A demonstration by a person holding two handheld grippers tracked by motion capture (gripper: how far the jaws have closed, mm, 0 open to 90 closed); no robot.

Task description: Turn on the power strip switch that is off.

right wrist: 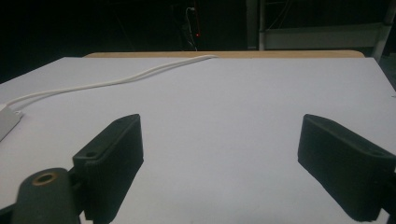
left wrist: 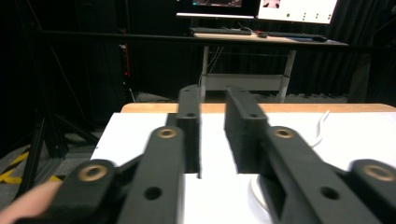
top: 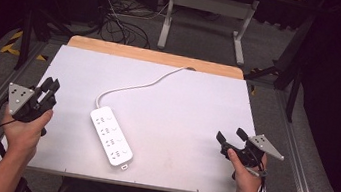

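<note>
both grippers wait beside the power strip

dark floor and loose cables surround the white table [top: 199, 95], with a wooden strip along its far edge. from the high view we hold the left gripper [top: 50, 88] at the table's left edge, jaws close together with a narrow gap, holding nothing. our right gripper [top: 229, 136] hovers near the right edge, jaws spread wide and empty. between them, nearer the left one, lies the power strip [top: 111, 136], flat and slanted, sockets up, its white cord [top: 144, 86] curling away to the far edge. it looks long, rigid and smooth, so we judge a grip across its narrow width will hold best, with jaws opened well before we come down.

in the left gripper view, the two black jaws stand nearly parallel, a slim gap between them, over bare white table; a bit of cord [left wrist: 321, 128] shows to the right.

in the right gripper view, the jaws stand far apart over the table, and the cord [right wrist: 116, 80] runs toward the strip's end [right wrist: 8, 122] at the left edge. we should swing that way slowly and steer clear of the cord.
</note>
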